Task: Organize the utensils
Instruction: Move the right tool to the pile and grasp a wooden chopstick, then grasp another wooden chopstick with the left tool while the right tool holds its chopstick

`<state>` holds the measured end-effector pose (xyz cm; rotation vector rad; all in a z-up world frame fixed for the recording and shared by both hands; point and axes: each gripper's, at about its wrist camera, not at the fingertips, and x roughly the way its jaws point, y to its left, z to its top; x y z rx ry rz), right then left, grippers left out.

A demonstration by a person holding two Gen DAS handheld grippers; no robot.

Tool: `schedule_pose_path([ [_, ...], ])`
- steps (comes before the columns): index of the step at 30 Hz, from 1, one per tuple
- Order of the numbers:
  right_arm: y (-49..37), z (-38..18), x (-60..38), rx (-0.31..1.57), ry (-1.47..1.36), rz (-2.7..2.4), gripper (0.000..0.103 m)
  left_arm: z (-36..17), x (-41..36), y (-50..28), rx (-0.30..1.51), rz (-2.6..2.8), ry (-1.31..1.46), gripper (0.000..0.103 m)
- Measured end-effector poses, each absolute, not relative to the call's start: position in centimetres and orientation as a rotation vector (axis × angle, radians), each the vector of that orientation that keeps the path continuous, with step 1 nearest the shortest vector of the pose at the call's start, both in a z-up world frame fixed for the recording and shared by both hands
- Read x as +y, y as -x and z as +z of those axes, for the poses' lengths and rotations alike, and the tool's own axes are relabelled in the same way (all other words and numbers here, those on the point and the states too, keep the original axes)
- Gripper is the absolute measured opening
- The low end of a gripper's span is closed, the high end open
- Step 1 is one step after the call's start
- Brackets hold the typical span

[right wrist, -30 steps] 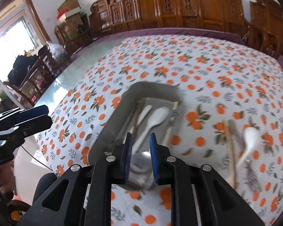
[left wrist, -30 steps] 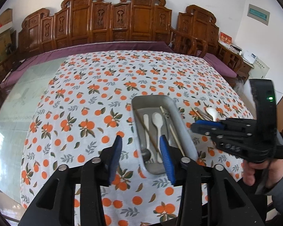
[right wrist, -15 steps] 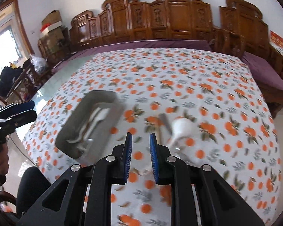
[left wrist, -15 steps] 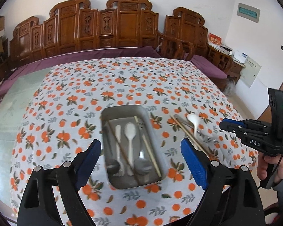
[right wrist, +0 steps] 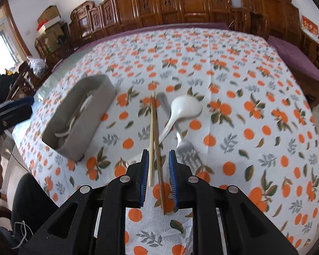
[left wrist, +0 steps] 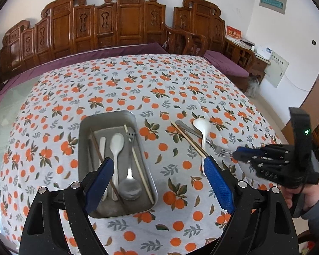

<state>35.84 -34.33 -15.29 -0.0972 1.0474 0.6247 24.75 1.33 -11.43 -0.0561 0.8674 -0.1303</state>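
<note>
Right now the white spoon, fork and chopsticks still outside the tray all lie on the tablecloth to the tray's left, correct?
Not quite: they lie to the tray's right. The left wrist view shows the white spoon, fork and chopsticks on the tablecloth, right of the metal tray.

Table (left wrist: 21, 97): glass top showing bare at the left edge, otherwise covered by a white tablecloth (left wrist: 159, 85) printed with oranges and leaves. Directly on the cloth, near side: metal tray (left wrist: 84, 148) at left, holding spoons and chopsticks. To its right, apart from it: pair of chopsticks (left wrist: 187, 138), white spoon (left wrist: 202, 127) and metal fork (left wrist: 221, 150), lying close together, spoon handle crossing the fork.
</note>
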Motion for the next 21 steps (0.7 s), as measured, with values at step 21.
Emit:
schedule_pose_path([
  [21,-35.8,-19.9,-33.0,1.082,0.223,0.663,0.006,-13.3,-2.0,-25.7,0.930,-0.114,0.036,0.083],
])
